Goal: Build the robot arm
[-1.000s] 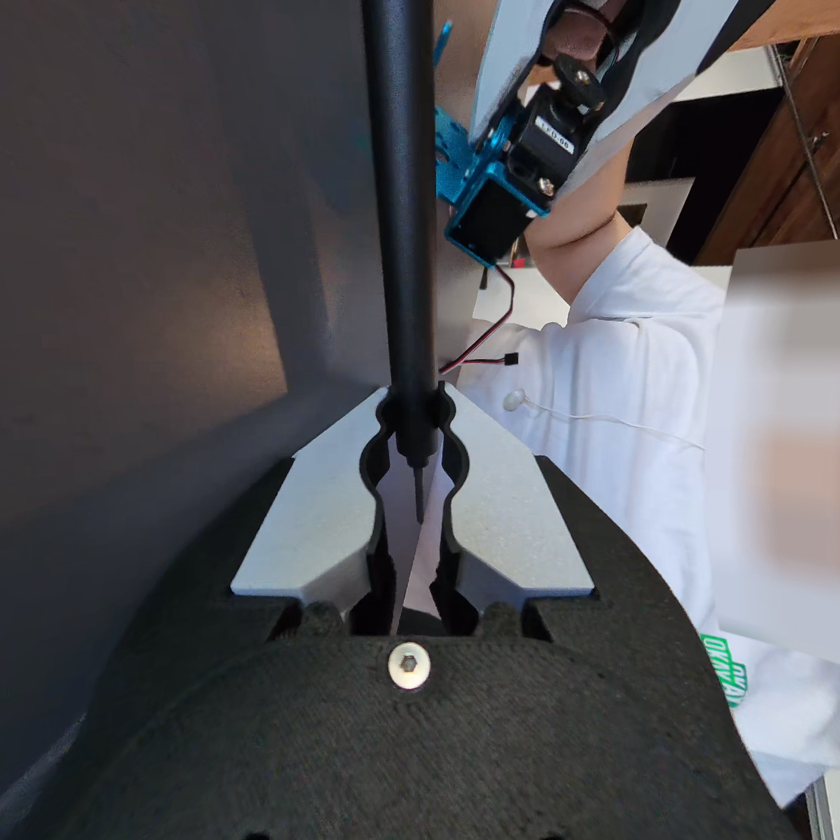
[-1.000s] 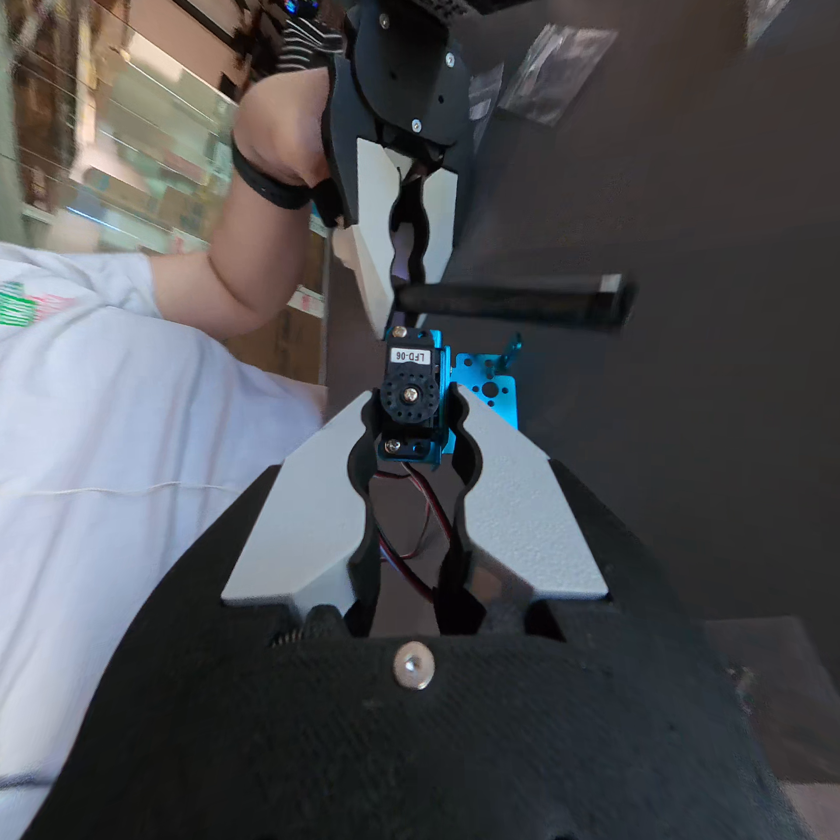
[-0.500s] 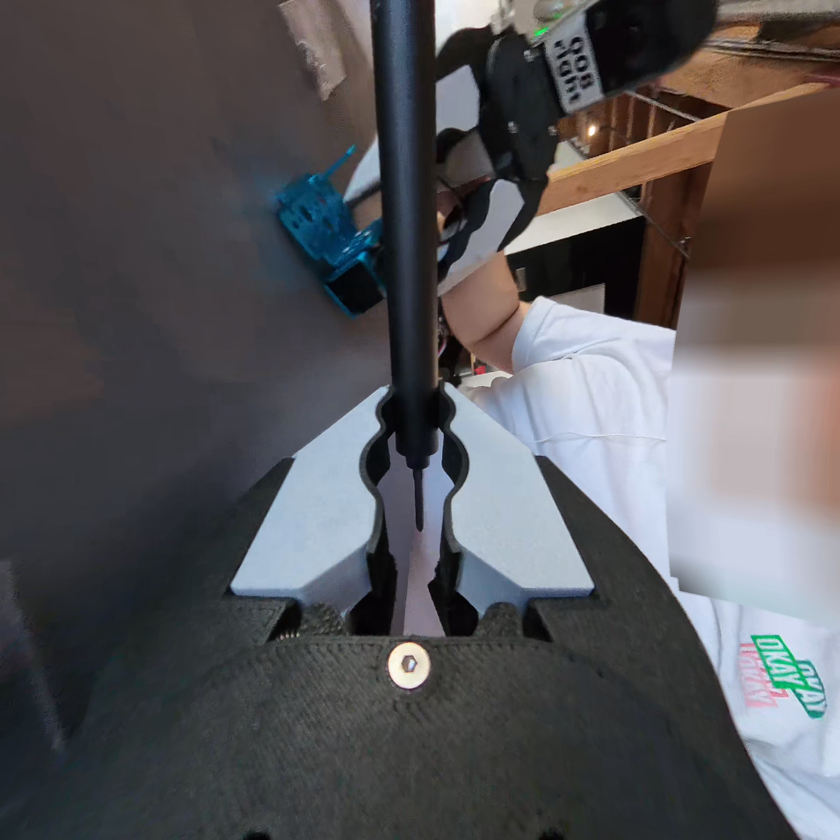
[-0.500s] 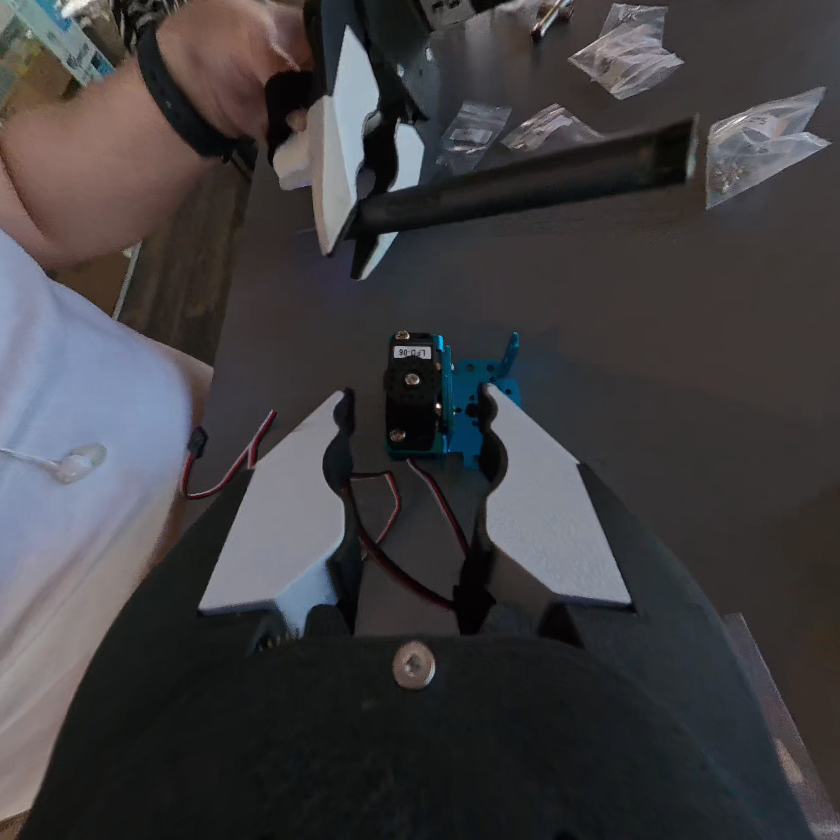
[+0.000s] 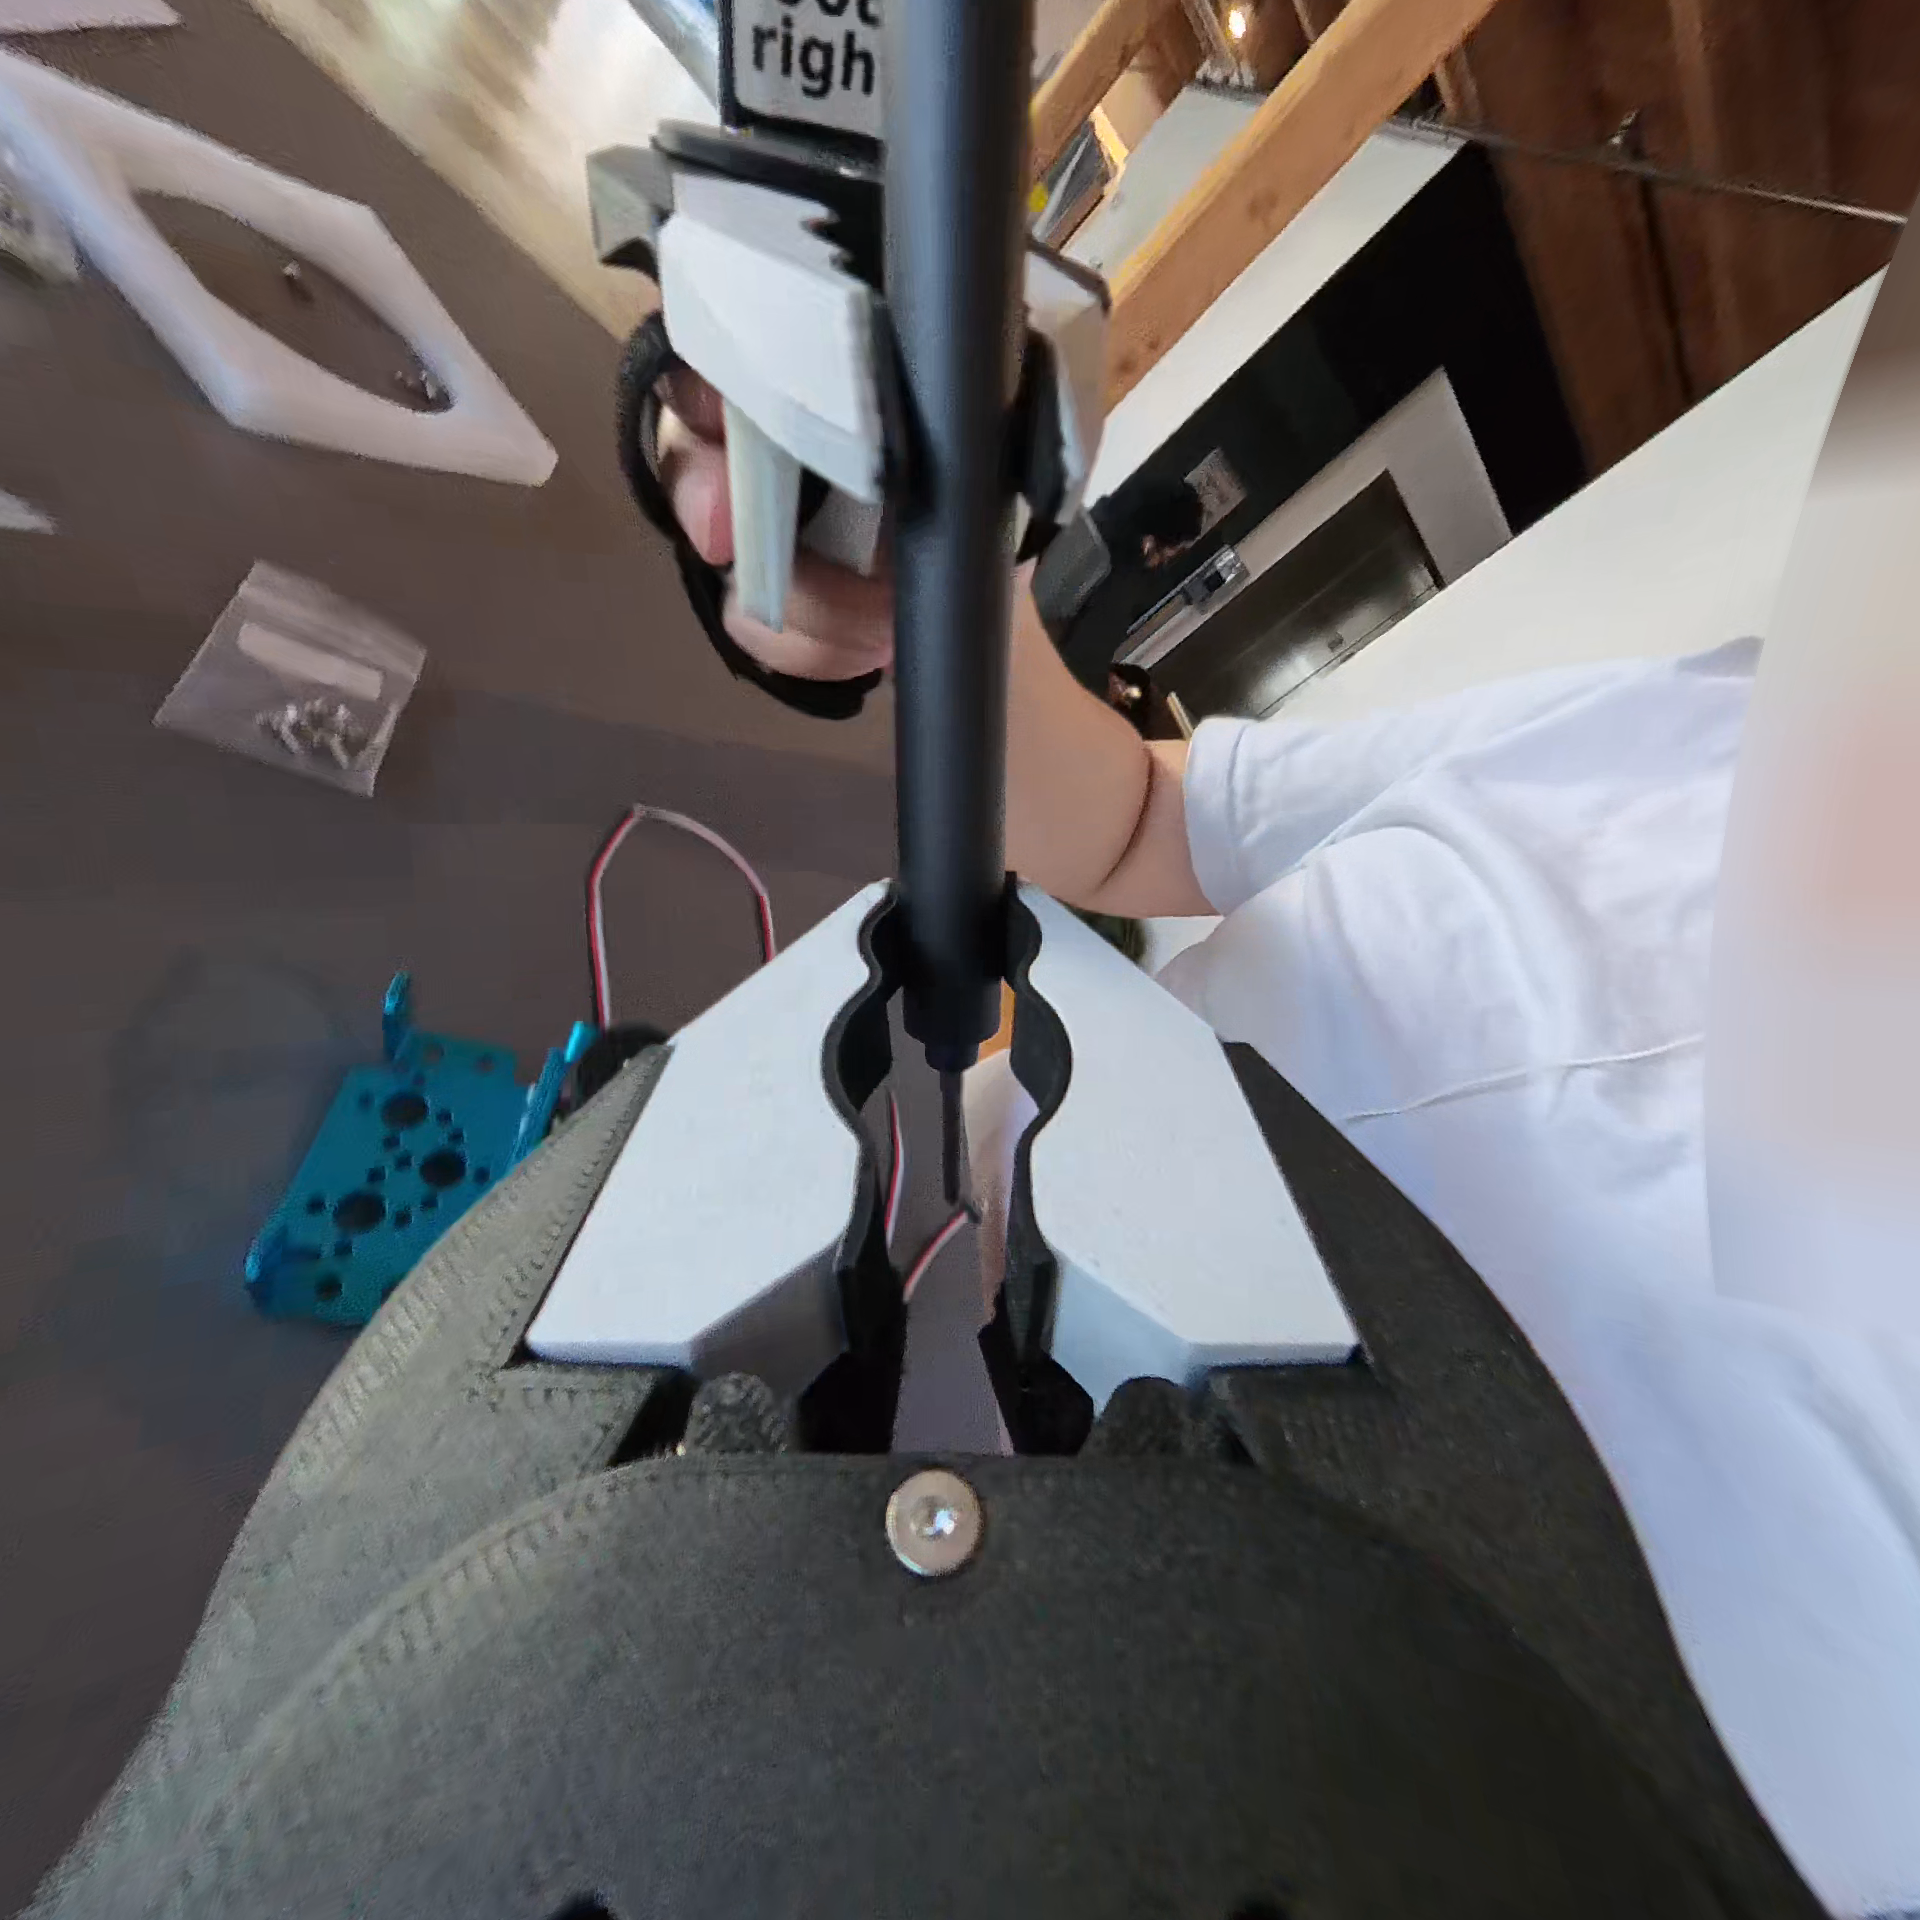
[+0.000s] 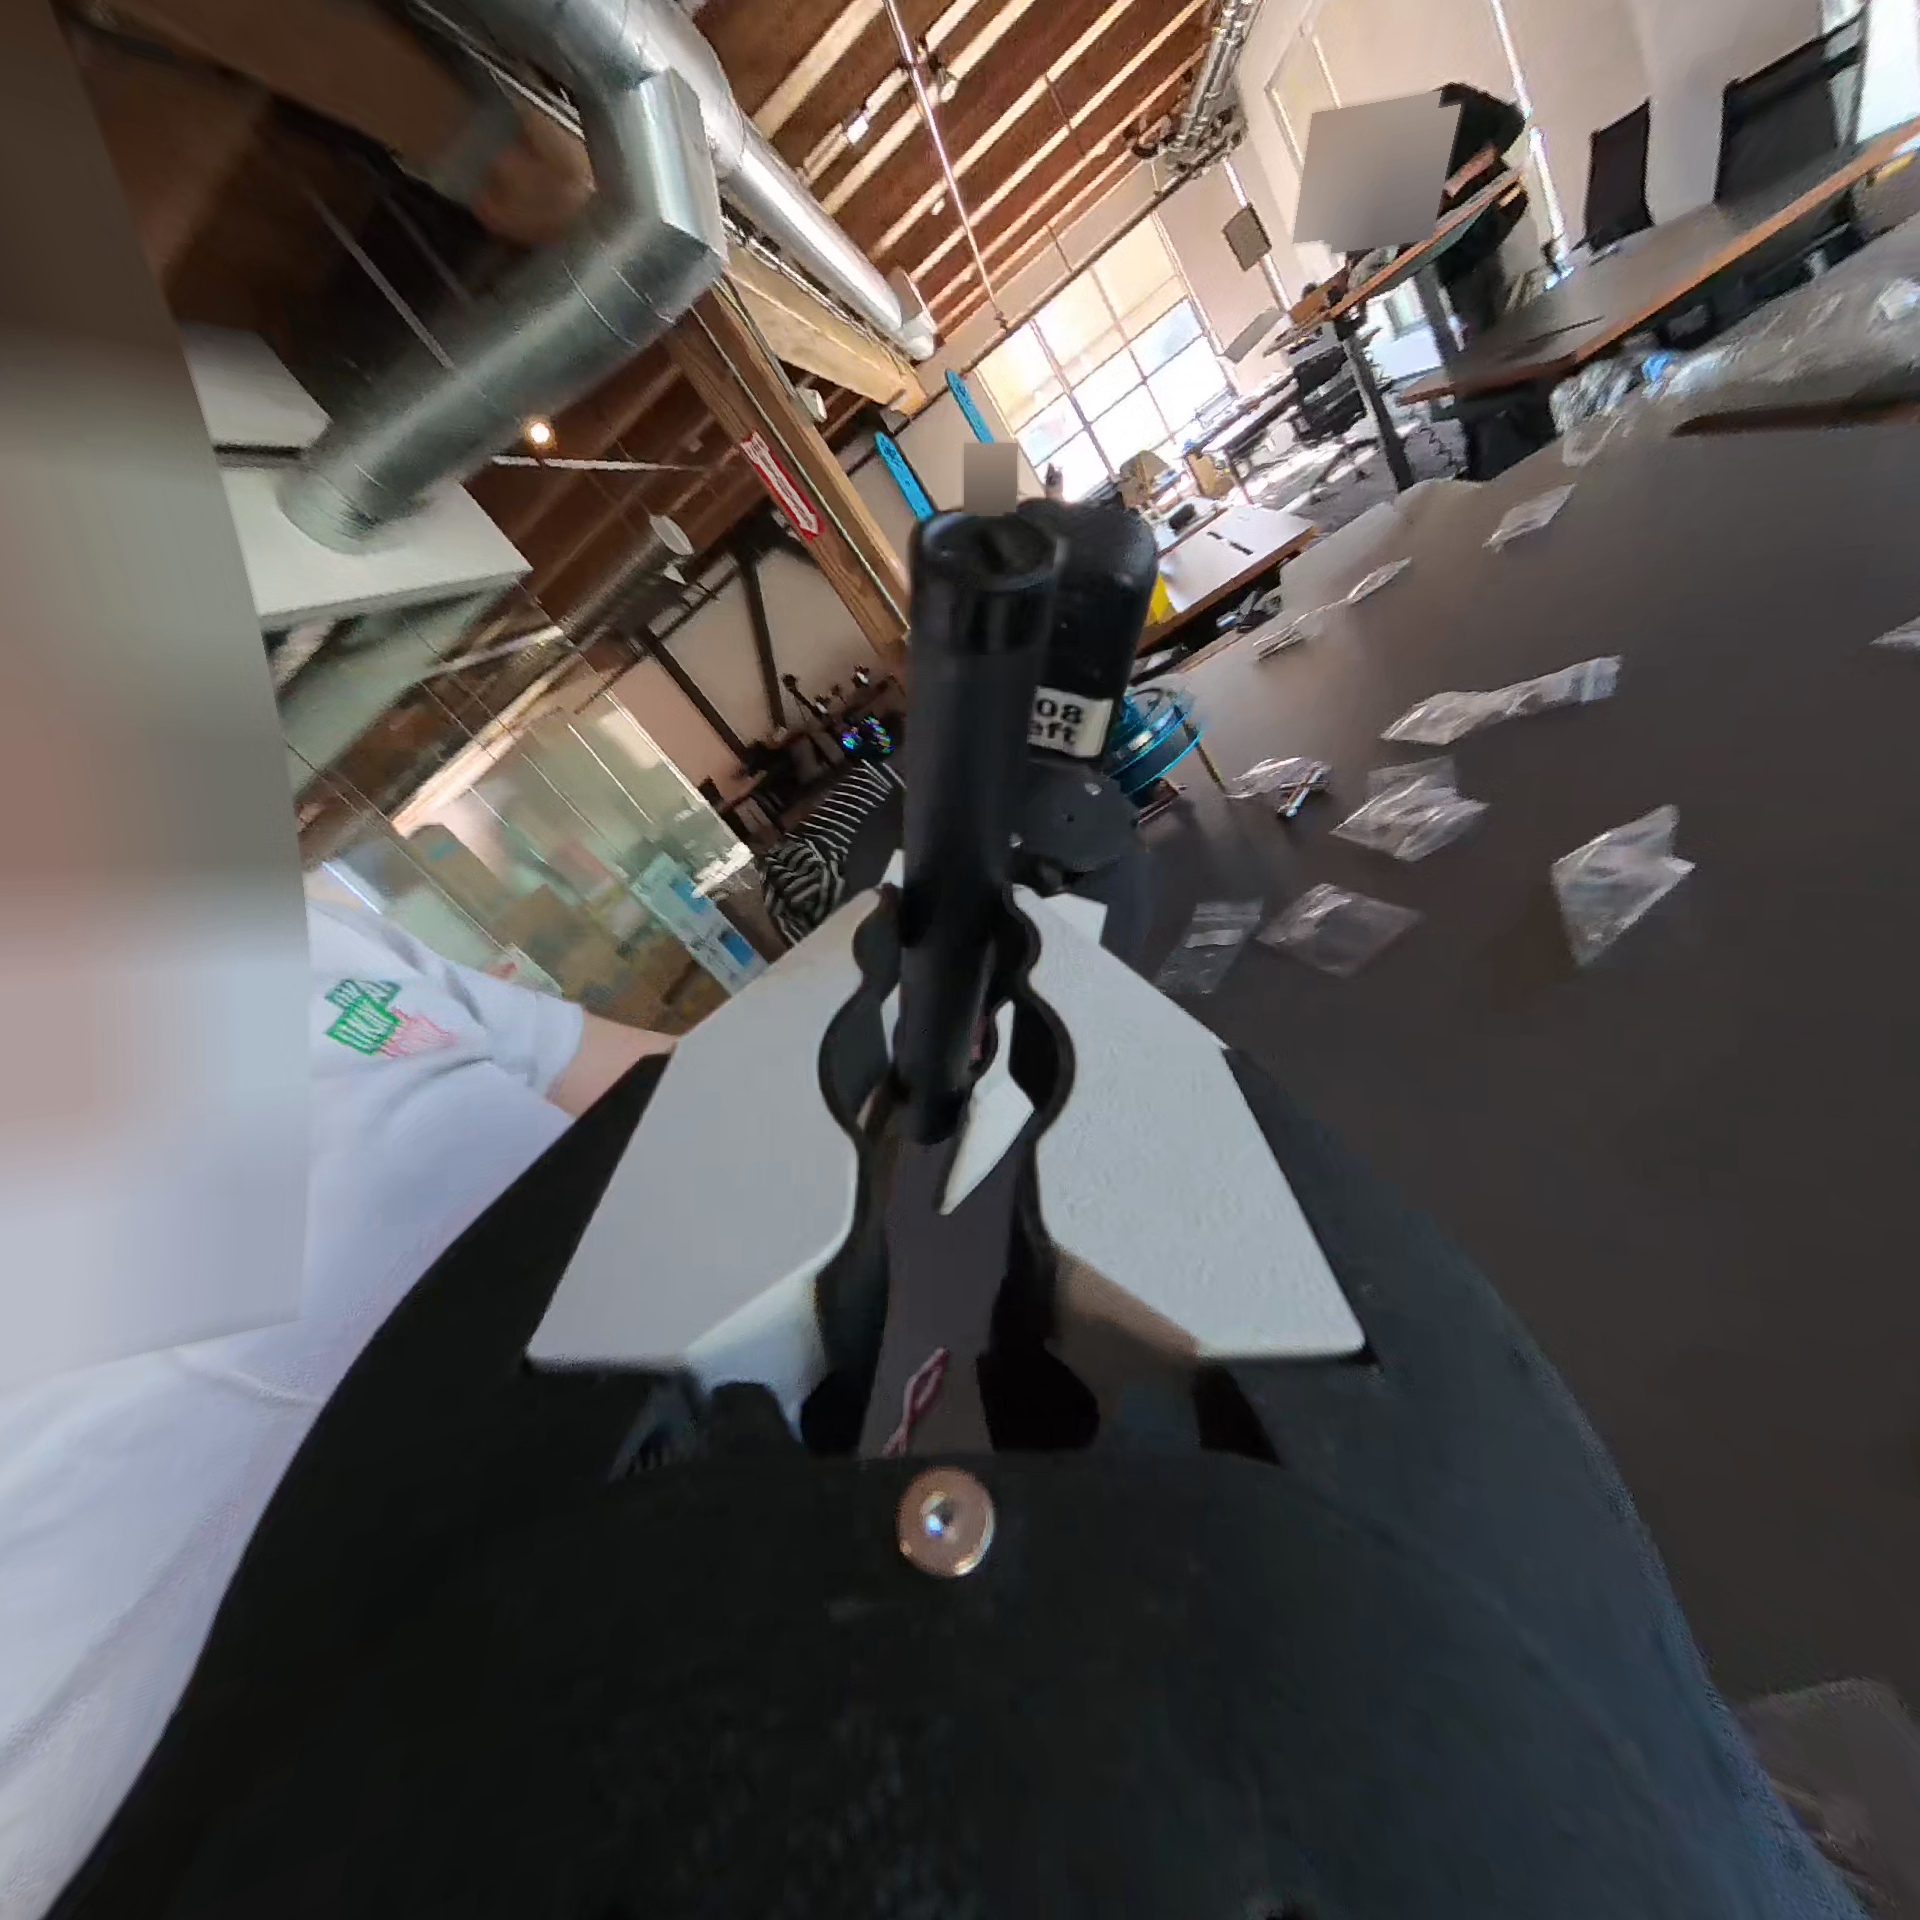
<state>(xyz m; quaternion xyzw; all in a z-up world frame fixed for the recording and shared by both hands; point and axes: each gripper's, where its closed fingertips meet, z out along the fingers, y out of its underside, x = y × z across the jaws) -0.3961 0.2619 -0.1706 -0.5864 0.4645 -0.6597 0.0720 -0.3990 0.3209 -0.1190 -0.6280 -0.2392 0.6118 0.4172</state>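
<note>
My left gripper [image 5: 948, 906] is shut on the tip end of a black screwdriver [image 5: 951, 623], whose thin bit points back between the fingers. My right gripper [image 6: 951, 914] is shut on the same screwdriver [image 6: 961, 769] further up its handle. In the left wrist view it shows at the top, around the shaft. The left gripper's black body [image 6: 1081, 821] shows just behind the handle in the right wrist view. A blue metal bracket [image 5: 384, 1174] with a black servo lies on the dark table [image 5: 208, 883], lower left of my left gripper. Its red and white wire [image 5: 675, 842] loops beside it.
A white foam frame [image 5: 312, 343] and a clear bag of screws [image 5: 296, 681] lie on the table. Several more clear bags [image 6: 1403, 805] are scattered to the right. A person in a white shirt [image 5: 1455, 935] stands close on the right side. Tip to tip, the grippers are about 7 cm apart.
My right gripper let go of the blue servo bracket, left it on the table, rose and shut on the screwdriver handle. My left gripper kept its hold and tilted.
</note>
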